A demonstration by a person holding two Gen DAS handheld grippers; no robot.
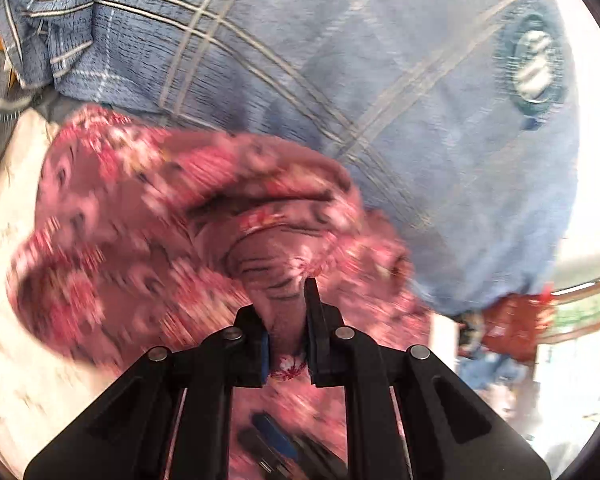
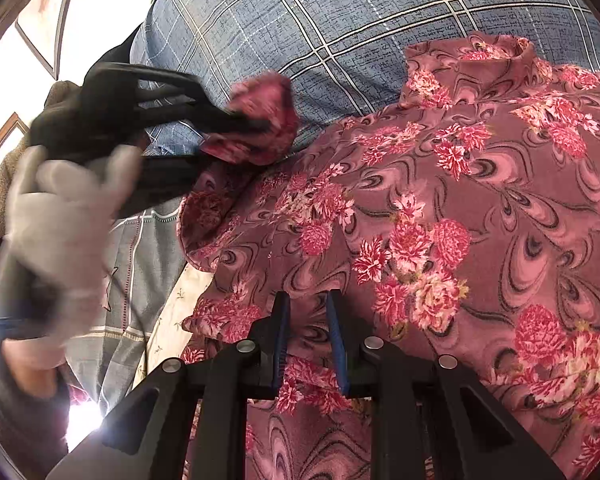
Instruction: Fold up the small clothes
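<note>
Left wrist view shows your left gripper [image 1: 286, 320] closed on a bunch of the pink floral garment [image 1: 148, 208]; the cloth is pinched between the two black fingers [image 1: 314, 308] and their blue pads. Most of this picture is blurred, so the folds around the grip are not clear. Behind the garment lies a blue checked cover [image 1: 340, 72], and at the left a cream sheet [image 1: 8, 208] shows under the pink cloth.

From the right wrist view, your right gripper [image 2: 308, 320] has its jaws narrow, with a fold of the garment [image 2: 480, 208] between the blue pads; the pads seem to press on the cloth, near its lower edge. The garment is spread over the blue checked cover [image 2: 300, 12], its collar at the upper right. At the left of this view your gloved left hand [image 2: 64, 216] holds the left gripper [image 2: 256, 124], which grips a lifted corner of the garment above the cover. Below that hand lies a grey cloth [image 2: 140, 248], beside a strip of the cream sheet [image 2: 180, 296]
</note>
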